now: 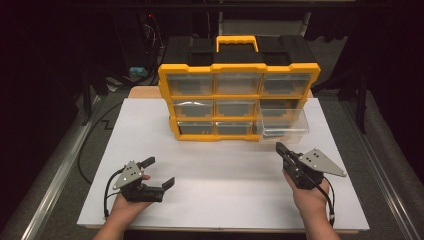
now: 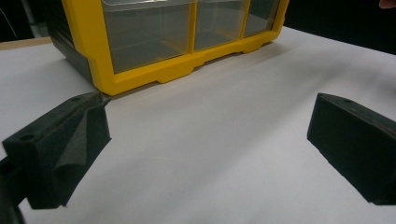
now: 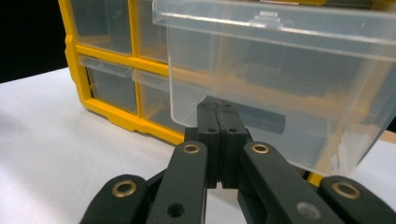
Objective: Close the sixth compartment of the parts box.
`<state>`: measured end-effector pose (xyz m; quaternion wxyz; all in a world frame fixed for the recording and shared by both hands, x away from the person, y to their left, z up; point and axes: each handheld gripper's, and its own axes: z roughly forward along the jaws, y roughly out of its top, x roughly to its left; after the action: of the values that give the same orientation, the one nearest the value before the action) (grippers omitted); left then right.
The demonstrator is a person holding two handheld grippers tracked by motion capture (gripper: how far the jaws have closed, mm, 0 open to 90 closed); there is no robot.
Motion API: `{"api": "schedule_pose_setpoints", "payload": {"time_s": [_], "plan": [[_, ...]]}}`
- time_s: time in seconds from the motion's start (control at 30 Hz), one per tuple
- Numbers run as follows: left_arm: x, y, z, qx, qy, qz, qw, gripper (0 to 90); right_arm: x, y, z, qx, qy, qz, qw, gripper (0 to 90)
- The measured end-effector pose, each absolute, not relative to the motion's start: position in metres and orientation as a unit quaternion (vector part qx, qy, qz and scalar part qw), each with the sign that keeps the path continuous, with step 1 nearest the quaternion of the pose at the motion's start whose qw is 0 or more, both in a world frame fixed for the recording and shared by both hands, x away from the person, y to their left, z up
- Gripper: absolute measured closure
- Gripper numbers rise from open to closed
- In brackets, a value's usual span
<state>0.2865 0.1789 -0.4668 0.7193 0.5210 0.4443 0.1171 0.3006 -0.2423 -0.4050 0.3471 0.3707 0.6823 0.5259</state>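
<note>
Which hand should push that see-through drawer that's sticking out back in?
Probably the right. The right tongs are shut and point at the pulled-out clear drawer just ahead. The left tongs sit open, far over by the organizer's other end.

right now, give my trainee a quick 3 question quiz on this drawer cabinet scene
1. True or false: the right gripper has its jaws shut.
2. Which drawer of the yellow drawer cabinet is pulled out: A bottom left, B top middle, C bottom right?
3. Fill in: the left gripper has its jaws ____.

Key: 1 true, with nothing between them. 2 C, the clear drawer juts out on the right gripper's side. 3 open, above the white board.
</note>
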Motion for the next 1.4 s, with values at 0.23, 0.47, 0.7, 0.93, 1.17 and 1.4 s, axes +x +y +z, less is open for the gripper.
{"api": "schedule_pose_setpoints", "payload": {"time_s": [0.23, 0.47, 0.7, 0.93, 1.17, 1.4], "plan": [[0.286, 0.179, -0.467, 0.521, 0.443, 0.117, 0.720, 0.4, 0.302, -0.242, -0.398, 0.367, 0.677, 0.530, 0.355, 90.0], [0.286, 0.179, -0.467, 0.520, 0.443, 0.117, 0.720, 0.4, 0.303, -0.241, -0.389, 0.364, 0.672, 0.531, 0.365, 90.0], [0.286, 0.179, -0.466, 0.518, 0.444, 0.117, 0.722, 0.4, 0.306, -0.242, -0.381, 0.364, 0.668, 0.532, 0.372, 90.0], [0.286, 0.179, -0.465, 0.517, 0.443, 0.116, 0.723, 0.4, 0.308, -0.242, -0.380, 0.369, 0.666, 0.531, 0.372, 90.0], [0.285, 0.179, -0.465, 0.515, 0.442, 0.115, 0.725, 0.4, 0.312, -0.242, -0.377, 0.367, 0.665, 0.532, 0.374, 90.0], [0.285, 0.180, -0.464, 0.513, 0.442, 0.113, 0.727, 0.4, 0.317, -0.240, -0.375, 0.369, 0.665, 0.529, 0.376, 90.0]]}}
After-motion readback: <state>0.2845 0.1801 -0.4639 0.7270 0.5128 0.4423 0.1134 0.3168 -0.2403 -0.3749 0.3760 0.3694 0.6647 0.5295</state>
